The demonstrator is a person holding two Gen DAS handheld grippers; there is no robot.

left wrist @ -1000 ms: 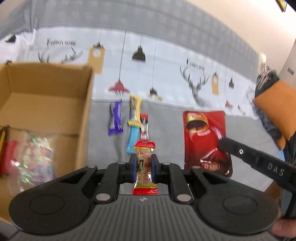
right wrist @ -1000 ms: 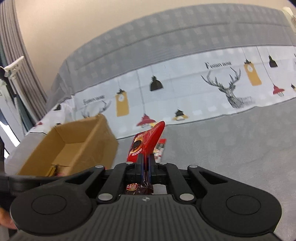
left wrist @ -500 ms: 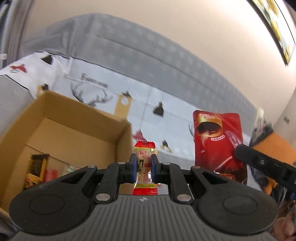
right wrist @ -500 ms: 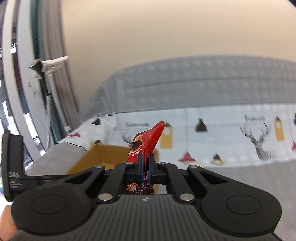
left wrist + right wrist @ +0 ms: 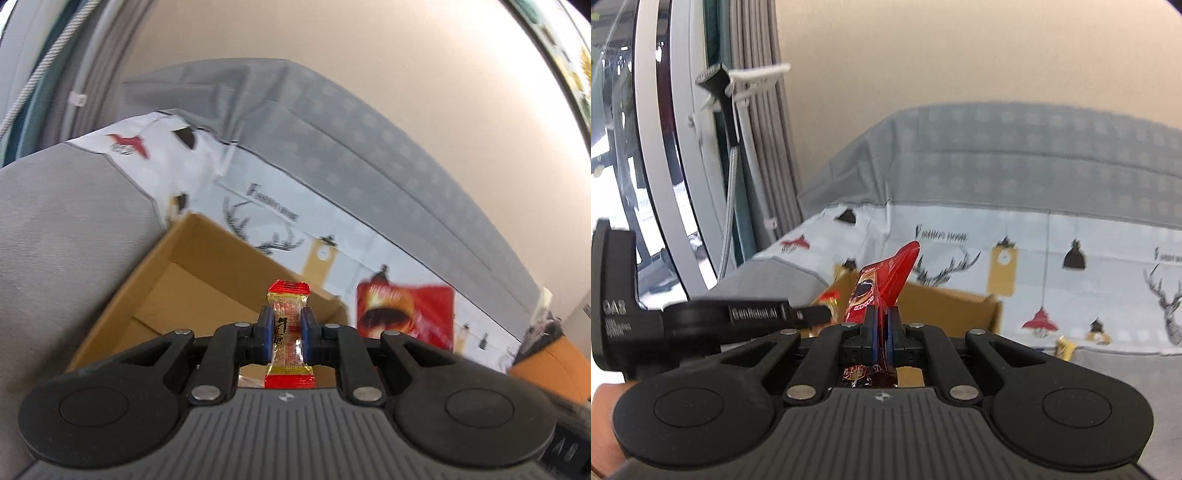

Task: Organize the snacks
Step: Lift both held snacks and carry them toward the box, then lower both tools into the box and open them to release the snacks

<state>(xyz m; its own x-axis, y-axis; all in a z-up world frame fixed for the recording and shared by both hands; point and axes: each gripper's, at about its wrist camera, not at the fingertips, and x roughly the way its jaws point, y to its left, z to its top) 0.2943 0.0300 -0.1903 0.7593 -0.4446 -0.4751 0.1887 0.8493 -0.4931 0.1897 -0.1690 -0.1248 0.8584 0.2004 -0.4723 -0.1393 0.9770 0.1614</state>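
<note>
My left gripper (image 5: 288, 326) is shut on a small red and yellow candy (image 5: 288, 314) and holds it upright in the air, in front of the open cardboard box (image 5: 207, 280). My right gripper (image 5: 881, 323) is shut on the edge of a red coffee pouch (image 5: 886, 284), raised over the near side of the same box (image 5: 945, 306). The pouch also shows in the left wrist view (image 5: 406, 314), right of the box. The left gripper's body (image 5: 713, 317) shows in the right wrist view, left of the pouch. The box's contents are mostly hidden.
The box sits on a grey sofa seat (image 5: 62, 236) against a white printed cover with deer and lamp motifs (image 5: 1034, 258). A yellow snack (image 5: 1065, 349) lies on the seat right of the box. An orange cushion (image 5: 546, 365) is at far right. Curtains and a window frame (image 5: 683, 147) are left.
Both grippers have swung left and tilted up toward the box while holding their snacks. The loose snacks on the seat have dropped out of the left wrist view.
</note>
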